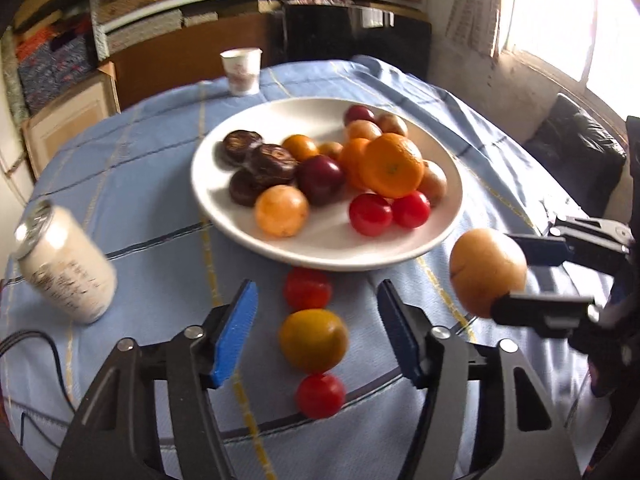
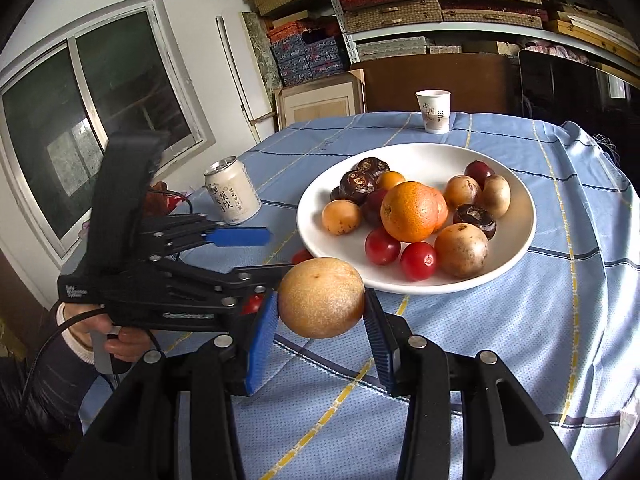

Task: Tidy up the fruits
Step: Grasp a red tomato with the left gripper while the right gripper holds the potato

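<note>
Looking along your left gripper [image 1: 316, 332], you are holding its blue pads partly apart, with nothing pressed between them. Lying between the two fingers on the blue checked cloth [image 1: 140, 200] is a yellow-orange fruit [image 1: 313, 340]; one red fruit [image 1: 307, 288] is sitting just beyond it toward the fingertips and another red fruit [image 1: 320, 395] is lying nearer the gripper body. The pads are standing clear of all three. Ahead of the fingertips the white plate [image 1: 224, 200] is carrying a heap: a big orange [image 1: 394, 164], dark brown fruits [image 1: 270, 162], red ones [image 1: 370, 214] and tan ones. Off to the left of your fingers a pale drink can [image 1: 66, 264] is standing, blurred, and far ahead a paper cup [image 1: 241, 70] is standing past the plate. To the right, your right gripper [image 1: 516, 276] is coming in from the side, gripping a tan round fruit [image 1: 486, 272] above the cloth, just off the plate's rim.

Looking along your right gripper [image 2: 322, 320], you are clamping that tan round fruit [image 2: 321, 297] between the two pads, both touching its sides, and it is hanging clear of the cloth [image 2: 520, 320]. Just beyond it the plate [image 2: 516, 248] is sitting with its orange [image 2: 409, 211] on top of the pile. To the left of your fingers the left gripper [image 2: 260, 254] is reaching across, your hand [image 2: 120, 340] wrapped round its handle, its pads apart. The can [image 2: 232, 192] is standing behind it, and the cup [image 2: 434, 111] at the far edge.
</note>
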Demonstrator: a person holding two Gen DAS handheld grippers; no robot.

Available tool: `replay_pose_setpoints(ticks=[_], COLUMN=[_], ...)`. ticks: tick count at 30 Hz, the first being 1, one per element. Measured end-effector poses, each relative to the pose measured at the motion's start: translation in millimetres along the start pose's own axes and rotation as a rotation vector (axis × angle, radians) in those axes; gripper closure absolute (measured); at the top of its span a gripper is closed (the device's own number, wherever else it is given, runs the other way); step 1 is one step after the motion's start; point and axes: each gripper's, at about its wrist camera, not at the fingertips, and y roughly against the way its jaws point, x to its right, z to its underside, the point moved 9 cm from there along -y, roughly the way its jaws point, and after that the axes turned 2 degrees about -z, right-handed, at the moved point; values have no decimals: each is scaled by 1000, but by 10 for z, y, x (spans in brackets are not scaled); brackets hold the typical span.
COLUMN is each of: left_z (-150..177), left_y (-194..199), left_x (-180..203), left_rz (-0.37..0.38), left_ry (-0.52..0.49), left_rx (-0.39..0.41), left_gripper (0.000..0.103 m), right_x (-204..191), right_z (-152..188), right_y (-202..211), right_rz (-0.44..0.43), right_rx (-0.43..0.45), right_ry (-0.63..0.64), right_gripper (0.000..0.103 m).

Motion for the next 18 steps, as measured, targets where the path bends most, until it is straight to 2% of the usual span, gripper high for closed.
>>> replay_pose_setpoints(ticks=[1, 3, 12, 15, 18], left_z=[-19, -25, -30, -11, -7], left_y=[-53, -138, -291, -308, -324], left_x=[11, 3, -45, -74, -105], left_rz=[13, 20, -11, -42, -41], left_ry=[4, 5, -6, -15, -3], left_rx=[-24, -65, -105, -118, -128], left_gripper=[53, 57, 59, 66, 68], right_x=[2, 9, 1, 19, 32], right_z=[8, 13, 18, 18, 17], right_y=[13, 21, 31, 32, 27], right_rz=[6, 10, 23, 30, 32], right_rx=[1, 0, 1, 1, 1], right_ry=[1, 0, 9, 5, 0], right_gripper=[59, 59, 59, 59, 59])
